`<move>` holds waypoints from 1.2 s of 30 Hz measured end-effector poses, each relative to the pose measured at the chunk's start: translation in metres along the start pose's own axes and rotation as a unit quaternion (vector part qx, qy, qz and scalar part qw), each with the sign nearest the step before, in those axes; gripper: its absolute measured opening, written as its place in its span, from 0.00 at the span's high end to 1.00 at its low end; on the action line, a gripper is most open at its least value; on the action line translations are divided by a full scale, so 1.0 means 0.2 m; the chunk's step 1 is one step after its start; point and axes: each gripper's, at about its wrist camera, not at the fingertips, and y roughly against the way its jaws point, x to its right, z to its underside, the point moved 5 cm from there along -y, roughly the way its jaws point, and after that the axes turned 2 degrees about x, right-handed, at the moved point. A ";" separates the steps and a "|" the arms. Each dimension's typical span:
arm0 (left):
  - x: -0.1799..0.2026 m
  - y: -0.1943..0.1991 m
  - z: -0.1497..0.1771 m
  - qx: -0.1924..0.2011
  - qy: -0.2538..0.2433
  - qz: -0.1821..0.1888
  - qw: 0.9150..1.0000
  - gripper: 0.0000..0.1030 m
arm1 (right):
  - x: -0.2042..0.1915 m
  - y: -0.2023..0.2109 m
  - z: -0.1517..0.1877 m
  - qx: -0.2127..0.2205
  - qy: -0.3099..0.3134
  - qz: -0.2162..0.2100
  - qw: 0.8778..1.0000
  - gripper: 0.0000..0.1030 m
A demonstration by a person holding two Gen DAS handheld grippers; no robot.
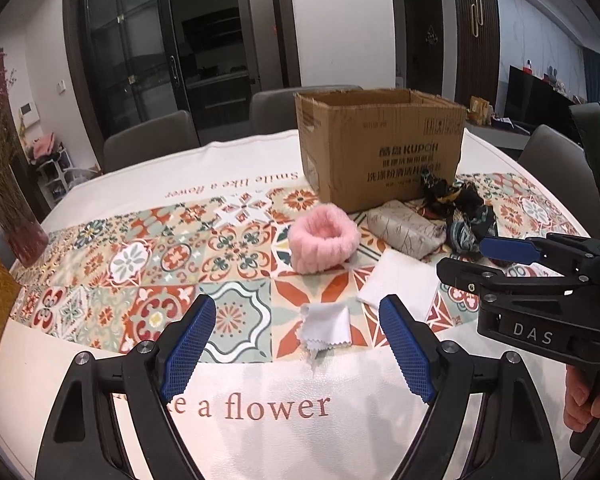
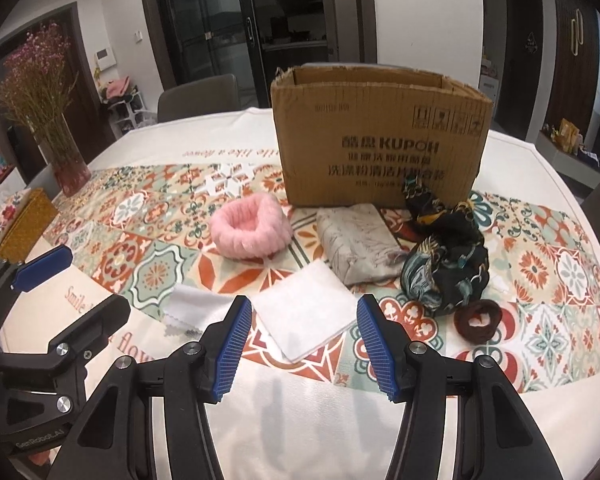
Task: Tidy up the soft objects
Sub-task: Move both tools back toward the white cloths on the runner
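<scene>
A patterned tablecloth (image 2: 540, 264) covers the table. At its far side stands an open cardboard box (image 2: 380, 140). In front of the box lie a dark scarf (image 2: 448, 264), a grey folded cloth (image 2: 356, 248) and a pink headband (image 2: 250, 226). Nearer lie a white towel (image 2: 304, 312), a small white cloth (image 1: 326, 320) and a brown scrunchie (image 2: 476, 320). The left gripper (image 1: 300, 344) is spread and empty above the small cloth; the right gripper (image 2: 300, 344), also spread and empty, hovers over the towel.

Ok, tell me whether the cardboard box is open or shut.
Open. The cardboard box stands upright with no flaps over its top; its inner back wall shows above the front rim. Contents cannot be seen.
</scene>
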 end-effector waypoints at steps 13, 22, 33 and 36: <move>0.00 -0.18 0.09 -0.026 0.006 -0.005 1.000 0.19 | 0.05 -0.20 0.07 -0.042 -0.002 -0.005 0.999 0.46; -0.01 -0.30 0.13 -0.048 0.018 0.004 0.999 0.19 | 0.05 -0.30 0.08 -0.057 0.002 -0.013 0.998 0.46; -0.01 -0.40 0.15 -0.066 0.025 0.010 0.997 0.19 | 0.04 -0.42 0.08 -0.074 0.014 -0.021 0.997 0.46; -0.01 -0.42 0.15 -0.071 0.028 0.012 0.997 0.19 | 0.03 -0.45 0.09 -0.080 0.021 -0.019 0.996 0.46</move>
